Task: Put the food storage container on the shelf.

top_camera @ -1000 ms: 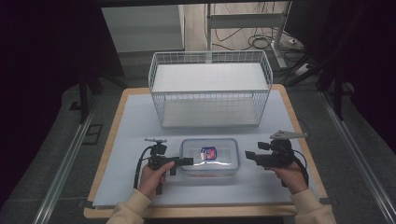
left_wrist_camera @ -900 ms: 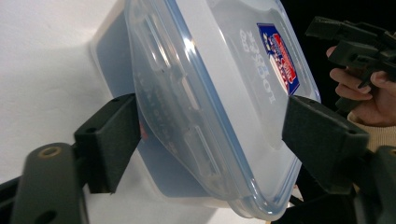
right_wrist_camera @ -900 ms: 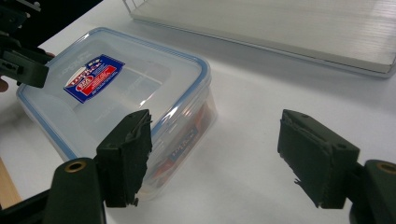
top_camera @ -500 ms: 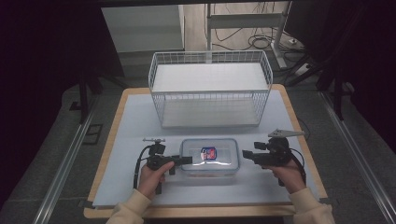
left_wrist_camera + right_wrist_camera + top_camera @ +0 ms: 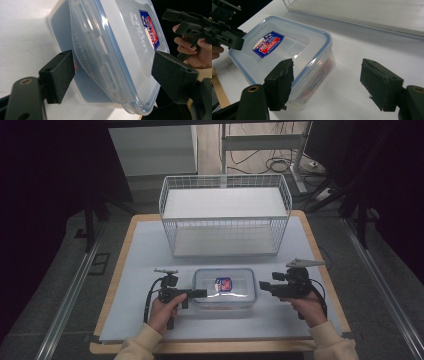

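I see the wire basket (image 5: 225, 215) at the far side holding a white board. Near me, the clear lidded box (image 5: 223, 288) lies between my left gripper (image 5: 199, 293), jaws just reopening astride its flap, and right gripper (image 5: 263, 287), agape just beside it. My right gripper view reveals red contents.

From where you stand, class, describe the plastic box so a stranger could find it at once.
Start at the white wire basket at the back of the table. In front of it, between the two hand-held grippers, sits the plastic box. It is clear, with a blue-rimmed lid and a red-and-blue sticker.
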A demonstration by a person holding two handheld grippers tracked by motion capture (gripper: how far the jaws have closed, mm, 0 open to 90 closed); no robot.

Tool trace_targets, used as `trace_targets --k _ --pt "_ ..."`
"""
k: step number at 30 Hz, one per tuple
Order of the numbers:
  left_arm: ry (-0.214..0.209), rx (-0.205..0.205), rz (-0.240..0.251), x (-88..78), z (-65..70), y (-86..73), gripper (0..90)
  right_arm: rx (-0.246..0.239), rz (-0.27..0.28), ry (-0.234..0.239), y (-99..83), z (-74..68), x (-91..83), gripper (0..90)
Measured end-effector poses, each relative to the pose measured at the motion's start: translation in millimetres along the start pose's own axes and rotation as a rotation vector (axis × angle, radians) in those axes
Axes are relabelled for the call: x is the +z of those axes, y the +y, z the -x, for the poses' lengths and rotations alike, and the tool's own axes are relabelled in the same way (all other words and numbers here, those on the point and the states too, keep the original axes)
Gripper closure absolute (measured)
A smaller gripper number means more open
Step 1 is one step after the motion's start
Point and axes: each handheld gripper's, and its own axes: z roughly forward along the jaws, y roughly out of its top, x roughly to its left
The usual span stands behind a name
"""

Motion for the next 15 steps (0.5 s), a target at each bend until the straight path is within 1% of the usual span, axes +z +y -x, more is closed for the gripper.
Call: trace_targets --k 2,5,6,15 --pt "0.007 0.005 0.013 -1.6 1.4 -0.3 20.7 -0.002 -0.004 0.000 -0.3 -0.2 0.9 26.7" --pt "0.026 0.035 0.038 -5.4 3.6 0.0 26.5 -0.003 -0.008 0.000 -0.7 -0.3 1.9 26.9" --pt "0.028 0.035 0.040 -5.8 3.9 0.1 28.2 -0.002 -0.008 0.000 -0.8 -0.2 2.2 27.3" --pt "0.020 0.031 0.041 -6.1 3.0 0.0 29.3 -0.001 -0.015 0.009 -1.1 -0.6 3.2 30.1"
